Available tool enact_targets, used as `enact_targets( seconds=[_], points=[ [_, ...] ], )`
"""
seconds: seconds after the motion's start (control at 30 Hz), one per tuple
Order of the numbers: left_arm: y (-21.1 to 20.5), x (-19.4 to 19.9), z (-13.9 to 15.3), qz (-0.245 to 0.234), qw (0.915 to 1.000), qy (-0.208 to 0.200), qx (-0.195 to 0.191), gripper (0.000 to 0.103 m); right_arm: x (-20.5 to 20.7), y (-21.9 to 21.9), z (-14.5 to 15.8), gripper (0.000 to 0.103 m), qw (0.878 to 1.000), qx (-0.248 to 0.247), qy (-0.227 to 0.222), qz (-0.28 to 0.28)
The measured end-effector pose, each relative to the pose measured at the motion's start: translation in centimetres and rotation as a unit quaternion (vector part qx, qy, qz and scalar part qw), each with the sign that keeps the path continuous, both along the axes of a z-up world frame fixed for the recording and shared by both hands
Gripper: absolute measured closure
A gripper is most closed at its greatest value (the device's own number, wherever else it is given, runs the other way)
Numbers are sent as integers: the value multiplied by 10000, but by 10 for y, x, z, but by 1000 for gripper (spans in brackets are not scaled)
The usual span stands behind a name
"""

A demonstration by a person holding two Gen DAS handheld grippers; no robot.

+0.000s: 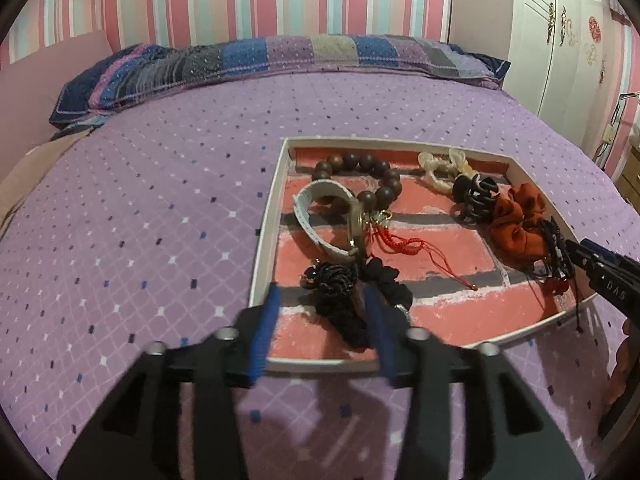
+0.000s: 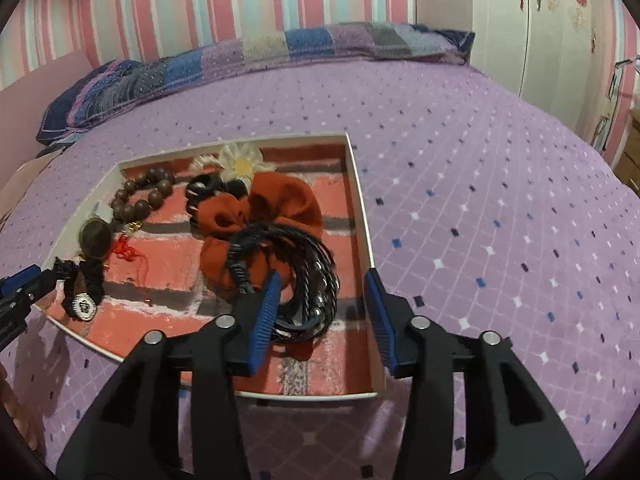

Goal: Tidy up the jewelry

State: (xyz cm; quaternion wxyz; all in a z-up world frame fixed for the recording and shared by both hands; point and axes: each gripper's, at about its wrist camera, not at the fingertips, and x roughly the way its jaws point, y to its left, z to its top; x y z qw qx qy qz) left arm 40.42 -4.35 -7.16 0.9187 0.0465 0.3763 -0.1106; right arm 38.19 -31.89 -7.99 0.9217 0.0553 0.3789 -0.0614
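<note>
Both claws are hanging open over the tray (image 1: pixel 272 196): left claw (image 1: pixel 324 304) should be closing squarely on the black scrunchie (image 1: pixel 344 300); right claw (image 2: pixel 326 292), on the cords (image 2: pixel 308 276) at six o'clock.

Glossy wooden bead bracelet (image 1: pixel 362 174) and matt cloth scrunchie (image 2: pixel 264 220) lie in a cardboard tray (image 1: pixel 266 216).

The black scrunchie (image 1: pixel 352 300) is partly hidden behind the left hand-held gripper (image 1: pixel 322 300).
</note>
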Motion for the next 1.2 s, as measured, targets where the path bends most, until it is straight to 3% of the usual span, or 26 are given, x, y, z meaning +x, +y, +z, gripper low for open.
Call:
enact_targets(
  seconds=[0.17, 0.3, 0.4, 0.5, 0.73, 0.87, 0.97, 1.2],
  points=[
    [4, -20, 15, 2, 9999, -129, -30, 41, -18, 7, 21, 36, 9992, -88, -333, 197],
    [13, -48, 24, 133, 9996, -255, -69, 22, -42, 16, 37, 20, 9975, -324, -553, 306],
    [25, -72, 29, 266, 9992, -258, -180, 17, -67, 24, 45, 14, 9960, -421, -687, 396],
    [36, -101, 34, 543, 9976, -418, -54, 11, -95, 31, 50, 6, 9947, -479, -808, 410],
    [57, -167, 44, 903, 9933, -723, -68, 4, -155, 46, 52, 4, 9932, -491, -858, 617],
    [56, -186, 38, 903, 9938, -625, 171, 4, -185, 54, 52, 4, 9934, -439, -841, 647],
    [56, -205, 31, 861, 9953, -440, -59, 4, -208, 57, 54, 4, 9940, -321, -847, 616],
    [48, -252, 31, 731, 9958, -515, -185, 4, -248, 63, 59, 4, 9925, -367, -933, 707]
  ],
)
